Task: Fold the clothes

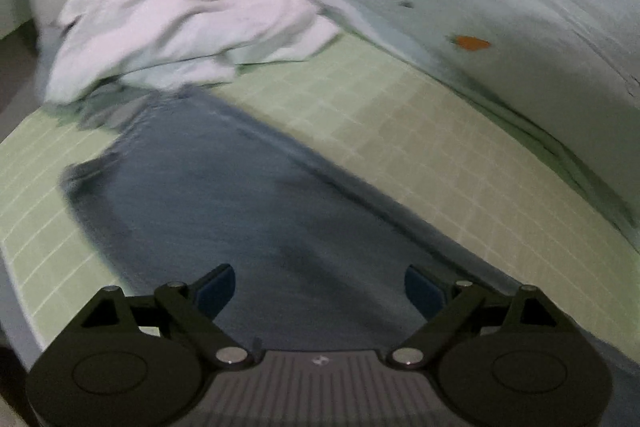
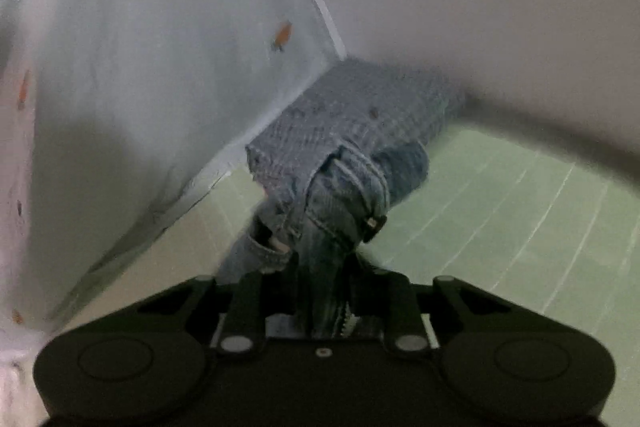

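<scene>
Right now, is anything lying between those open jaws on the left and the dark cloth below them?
Nothing visible does. The left gripper hangs open straight over the dark cloth, with only bare fabric between its jaws. The white pile lies at the cloth's far end, well off this spot.

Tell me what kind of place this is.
Probably a home laundry-folding corner: jeans and a heap of white cloth lie on a green gridded mat set against scuffed painted walls.
</scene>
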`<state>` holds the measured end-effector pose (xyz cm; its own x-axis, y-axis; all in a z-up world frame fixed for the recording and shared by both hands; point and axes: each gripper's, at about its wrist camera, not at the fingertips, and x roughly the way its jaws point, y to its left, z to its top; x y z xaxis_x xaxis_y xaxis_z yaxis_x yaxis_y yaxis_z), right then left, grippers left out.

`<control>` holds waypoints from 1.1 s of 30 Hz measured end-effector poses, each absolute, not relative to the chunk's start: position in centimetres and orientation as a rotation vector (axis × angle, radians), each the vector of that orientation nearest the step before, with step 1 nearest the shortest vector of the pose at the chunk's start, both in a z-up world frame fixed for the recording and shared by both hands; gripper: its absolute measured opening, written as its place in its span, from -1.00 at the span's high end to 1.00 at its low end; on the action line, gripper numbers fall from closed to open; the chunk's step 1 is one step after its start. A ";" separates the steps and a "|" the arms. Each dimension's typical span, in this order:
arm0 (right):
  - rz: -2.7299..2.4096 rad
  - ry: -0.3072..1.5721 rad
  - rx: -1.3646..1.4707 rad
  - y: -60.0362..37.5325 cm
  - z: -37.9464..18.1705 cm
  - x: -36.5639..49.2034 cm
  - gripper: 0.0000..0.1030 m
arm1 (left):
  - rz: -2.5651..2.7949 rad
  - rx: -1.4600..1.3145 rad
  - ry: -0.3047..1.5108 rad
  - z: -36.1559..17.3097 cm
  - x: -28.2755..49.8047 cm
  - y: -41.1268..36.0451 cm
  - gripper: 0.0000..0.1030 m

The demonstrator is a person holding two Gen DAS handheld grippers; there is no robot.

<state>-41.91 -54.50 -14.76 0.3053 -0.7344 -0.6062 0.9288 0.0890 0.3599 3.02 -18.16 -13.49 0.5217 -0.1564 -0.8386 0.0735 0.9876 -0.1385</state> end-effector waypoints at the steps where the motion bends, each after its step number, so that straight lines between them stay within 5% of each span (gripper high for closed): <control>1: -1.303 0.358 0.815 -54.9 -15.7 -42.1 0.36 | -0.118 -0.115 1.026 -13.6 3.1 -17.1 -0.78; 4: -1.372 0.568 0.835 -55.4 -17.5 -41.0 0.12 | -0.059 -0.179 1.059 -14.0 3.4 -14.1 -0.78; 6: -1.396 0.602 0.729 -54.0 -16.8 -39.7 -0.39 | -0.025 -0.185 1.063 -14.2 3.4 -12.0 -0.78; 7: -1.398 0.624 0.679 -53.3 -16.5 -38.9 -0.85 | -0.008 -0.188 1.065 -14.2 3.4 -10.9 -0.78; 8: -1.387 0.634 0.626 -52.6 -16.3 -38.1 -0.97 | 0.009 -0.190 1.067 -14.3 3.4 -9.9 -0.78; 19: -1.098 0.682 0.654 -39.5 -16.0 -27.2 -0.98 | 0.103 -0.208 1.153 -16.9 6.7 2.3 -0.78; 33: -0.909 0.864 0.675 -24.3 -20.2 -16.5 -0.98 | -0.004 -0.197 1.166 -18.3 15.8 7.7 -0.78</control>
<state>-16.51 -24.29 -20.19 0.3381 -0.3858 -0.8584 0.8767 0.4608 0.1382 15.82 7.68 -18.33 0.3957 -0.1053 -0.9123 -0.0993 0.9827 -0.1565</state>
